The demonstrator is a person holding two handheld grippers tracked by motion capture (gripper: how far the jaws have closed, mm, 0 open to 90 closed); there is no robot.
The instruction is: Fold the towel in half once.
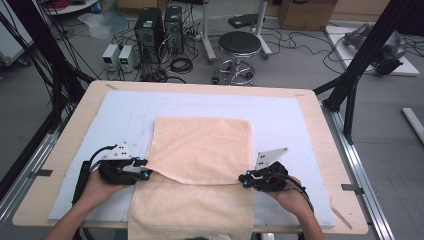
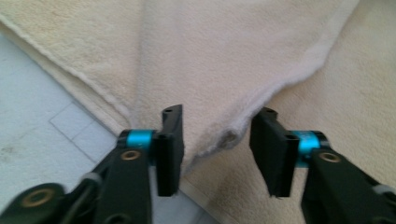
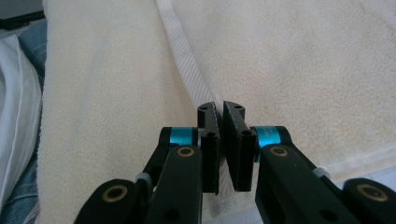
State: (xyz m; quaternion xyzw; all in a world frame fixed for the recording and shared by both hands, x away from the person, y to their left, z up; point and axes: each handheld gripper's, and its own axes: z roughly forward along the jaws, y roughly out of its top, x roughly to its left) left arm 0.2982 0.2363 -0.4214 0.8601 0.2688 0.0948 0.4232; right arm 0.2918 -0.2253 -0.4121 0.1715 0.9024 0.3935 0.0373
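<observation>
High view: peach terry towel [image 1: 200,165] spread on pale blue mat [image 1: 280,115] covering light wooden table [image 1: 310,107]. Far half folded back toward the person, its edge crossing the middle between both grippers; near end hanging over the table's front edge, cut off by the frame. Bare mat to left, right and beyond the towel; wooden rim exposed all round. Left gripper [image 1: 146,169] at the towel's left edge, right gripper [image 1: 243,180] at its right edge, each held in a hand entering from below. Black frame posts beside the table; black round stool [image 1: 239,45] and cabling on the floor behind.

Left gripper view: left gripper [image 2: 217,140] with jaws partly open, a clear gap between them. Folded corner of the towel lying in the gap, touching neither pad visibly; not gripped. Hemmed edge running diagonally upward on both sides. Pale mat visible at lower left. Picture soft, weave hard to make out.

Right gripper view: right gripper [image 3: 220,140] with jaws nearly together, only a thin slit left. White ribbed hem band of the towel [image 3: 303,70] running down into the slit and pinched there. Cloth beneath the jaws hidden. Blue and white fabric cut off at far left, identity unclear.
</observation>
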